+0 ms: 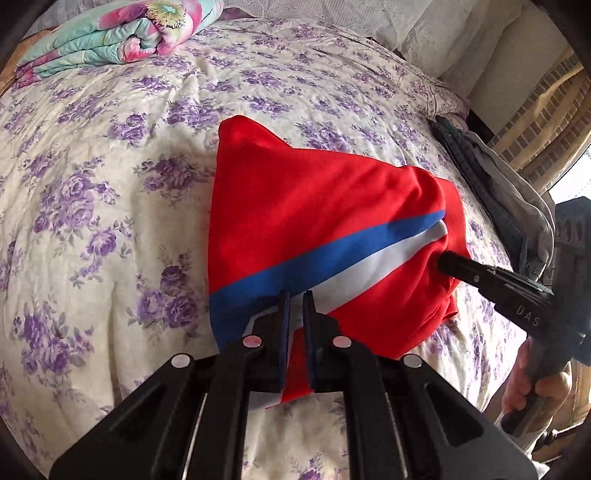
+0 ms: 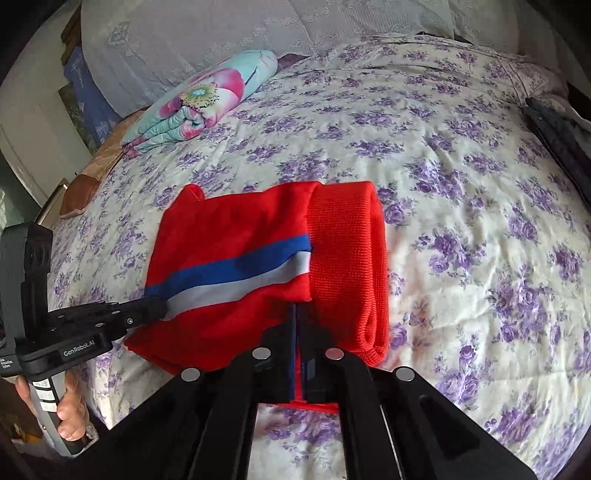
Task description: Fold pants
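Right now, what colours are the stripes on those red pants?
Blue beside white, running across the red pants; clearest in the right wrist view.

The tips of the left gripper (image 1: 296,295) are buried in the red pants (image 1: 314,206), so the grip cannot be seen. The dark clothes (image 2: 561,136) at 3 o'clock are cut by the picture edge. The floral quilt (image 1: 122,33) at 11 o'clock is partly cut off too.

A folded floral quilt (image 2: 201,101) lies on the purple-flowered bedspread (image 2: 443,192), dark clothes (image 1: 498,192) at its edge.
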Motion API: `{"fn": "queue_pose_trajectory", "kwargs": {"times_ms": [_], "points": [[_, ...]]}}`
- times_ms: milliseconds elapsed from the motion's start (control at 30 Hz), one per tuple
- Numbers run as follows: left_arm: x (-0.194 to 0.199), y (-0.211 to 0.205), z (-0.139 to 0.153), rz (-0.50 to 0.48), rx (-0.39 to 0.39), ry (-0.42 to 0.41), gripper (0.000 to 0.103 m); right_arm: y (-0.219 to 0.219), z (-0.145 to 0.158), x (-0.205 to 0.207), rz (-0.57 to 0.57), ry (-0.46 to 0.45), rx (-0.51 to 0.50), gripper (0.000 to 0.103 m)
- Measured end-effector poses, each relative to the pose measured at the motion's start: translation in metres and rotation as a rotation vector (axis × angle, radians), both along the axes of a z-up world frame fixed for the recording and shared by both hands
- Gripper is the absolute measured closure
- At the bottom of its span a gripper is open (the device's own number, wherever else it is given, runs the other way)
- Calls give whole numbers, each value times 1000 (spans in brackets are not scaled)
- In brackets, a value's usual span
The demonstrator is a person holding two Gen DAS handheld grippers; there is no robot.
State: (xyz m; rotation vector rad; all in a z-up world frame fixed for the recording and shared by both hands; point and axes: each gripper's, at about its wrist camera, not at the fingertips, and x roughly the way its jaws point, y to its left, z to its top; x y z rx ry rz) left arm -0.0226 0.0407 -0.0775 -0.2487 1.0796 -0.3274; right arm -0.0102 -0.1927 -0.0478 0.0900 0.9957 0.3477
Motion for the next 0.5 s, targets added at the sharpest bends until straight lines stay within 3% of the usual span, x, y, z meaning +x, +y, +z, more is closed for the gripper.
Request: {"fn": "queue_pose_trajectory", "kwargs": {"times_ms": [67, 100, 133, 167, 267, 400, 500], "points": [[-6, 9, 7, 7, -20, -13, 95, 15, 31, 3, 88, -36, 26, 95], [-9, 14, 9, 14, -31, -17, 95, 26, 45, 6, 141, -63, 27, 83], [-11, 17, 12, 18, -47, -16, 95, 40, 57, 11, 186, -87, 8, 61], [-12, 19, 14, 18, -63, -14, 95, 57, 66, 19, 232, -109, -28, 53], [-13, 18, 19, 12, -81, -15, 95, 108, 66, 53, 331, -117, -166, 52], [-10, 3, 20, -32, -94, -21, 95, 146, 29, 107, 373, 79, -193, 64], [-6, -10, 9, -80, -100, 8, 95, 159, 8, 123, 400, 160, -228, 64]]}}
